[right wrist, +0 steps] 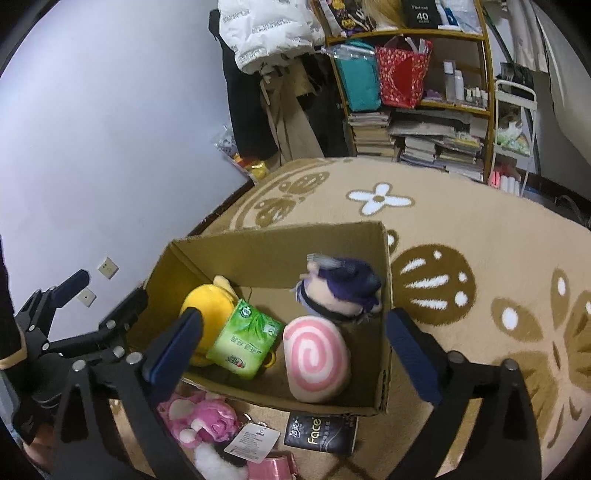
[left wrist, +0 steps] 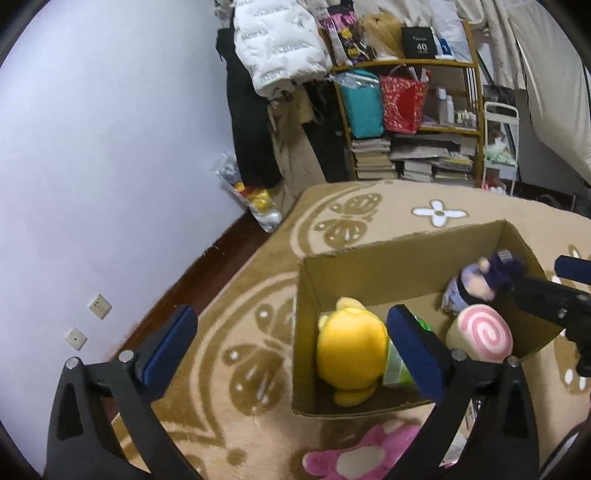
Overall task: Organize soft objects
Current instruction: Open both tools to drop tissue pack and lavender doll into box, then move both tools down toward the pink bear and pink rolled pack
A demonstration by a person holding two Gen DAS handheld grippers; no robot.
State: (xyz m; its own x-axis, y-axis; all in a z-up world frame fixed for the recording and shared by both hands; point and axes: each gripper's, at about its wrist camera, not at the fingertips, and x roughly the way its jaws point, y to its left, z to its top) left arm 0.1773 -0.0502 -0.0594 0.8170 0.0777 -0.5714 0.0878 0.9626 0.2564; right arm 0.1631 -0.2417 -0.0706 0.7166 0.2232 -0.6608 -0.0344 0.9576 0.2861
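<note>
Two wrist views over an open cardboard box (right wrist: 207, 254) standing on a beige patterned rug (right wrist: 461, 229). My left claw (left wrist: 291, 343) is released, its blue pads spread wide with nothing between them; one pad hangs over the rug outside the box's left wall, the other over the box interior. My right claw (right wrist: 295, 343) is likewise released and empty, its pads straddling the box's near right part. In the left view my right claw (left wrist: 554, 291) enters from the right edge, above the box's right wall.

Inside the box: a yellow plush (right wrist: 207, 306) against the left wall, a green tissue pack (right wrist: 245, 339) leaning on it, a pink-and-white swirl cushion (right wrist: 317, 362) toward the near right corner, and a purple-haired doll (right wrist: 340, 291) behind the cushion by the far right wall. A strip of bare box floor shows along the far wall.

Outside the near wall, on the rug: a pink plush (right wrist: 203, 421) with a paper tag (right wrist: 253, 441), a white fluffy item (right wrist: 214, 465) whose form I cannot tell, and a black tissue pack (right wrist: 321, 432) touching the box's front.

The rug to the right of the box and beyond it is open. A pale wall (right wrist: 92, 129) with two sockets closes the left side; a strip of dark floor (left wrist: 207, 273) runs along its base. At the back, a loaded shelf (right wrist: 417, 92) with stacked books beneath, hanging clothes (right wrist: 266, 33) and a plastic bag (left wrist: 255, 195) in the corner stand well apart from the box.
</note>
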